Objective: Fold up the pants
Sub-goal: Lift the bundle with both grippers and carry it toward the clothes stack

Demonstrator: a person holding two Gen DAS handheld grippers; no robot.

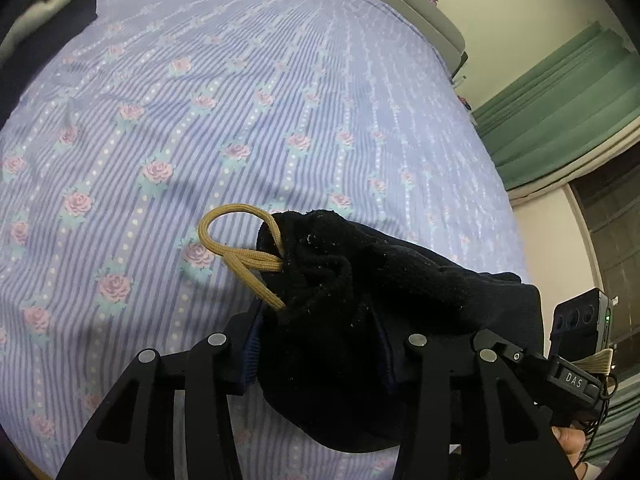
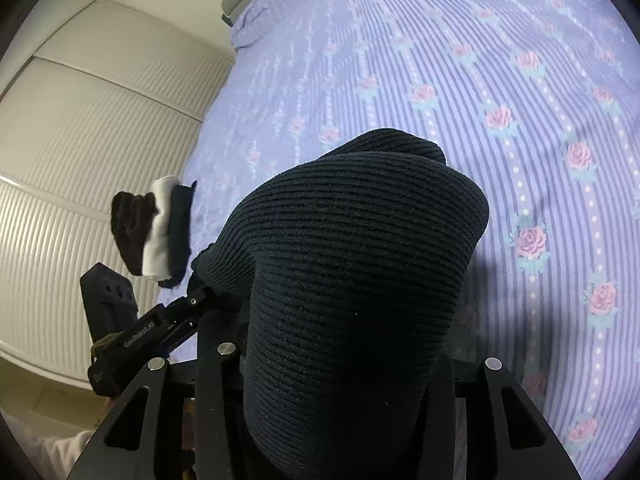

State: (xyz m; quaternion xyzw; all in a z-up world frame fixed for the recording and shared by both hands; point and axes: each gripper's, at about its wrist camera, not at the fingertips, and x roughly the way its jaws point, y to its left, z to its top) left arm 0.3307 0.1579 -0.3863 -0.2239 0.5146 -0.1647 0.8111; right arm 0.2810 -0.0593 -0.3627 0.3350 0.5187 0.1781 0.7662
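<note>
L tongs (image 1: 320, 344) are closed on the pants (image 1: 360, 312): dark knit fabric is bunched between the two fingers and spills fwd toward 12 o'clock, w/ more hanging down past the frame at 6. A tan drawstring (image 1: 240, 248) loops out of the waistband at approx 10 o'clock from the bunch, curling above the bed sheet (image 1: 200, 100). The sheet is lilac w/ stripes and pink roses and fills most of the L view. Green curtains (image 1: 560, 112) sit at 2 o'clock. At 4 o'clock the R tongs' body shows, the pants stretching across to it.

R tongs (image 2: 340, 360) are likewise clamped on the pants (image 2: 360, 260); a thick ribbed dark fold stands up between the fingers and hides the tips, so exact gap can't be read, but the cloth is held. The pants are lifted off the bed sheet (image 2: 500, 80), which spreads from 12 to 4 o'clock. At 9 o'clock a small stack of folded clothes (image 2: 156, 228), dark and white, lies at the bed edge, w/ a white slatted wardrobe (image 2: 80, 140) behind.
</note>
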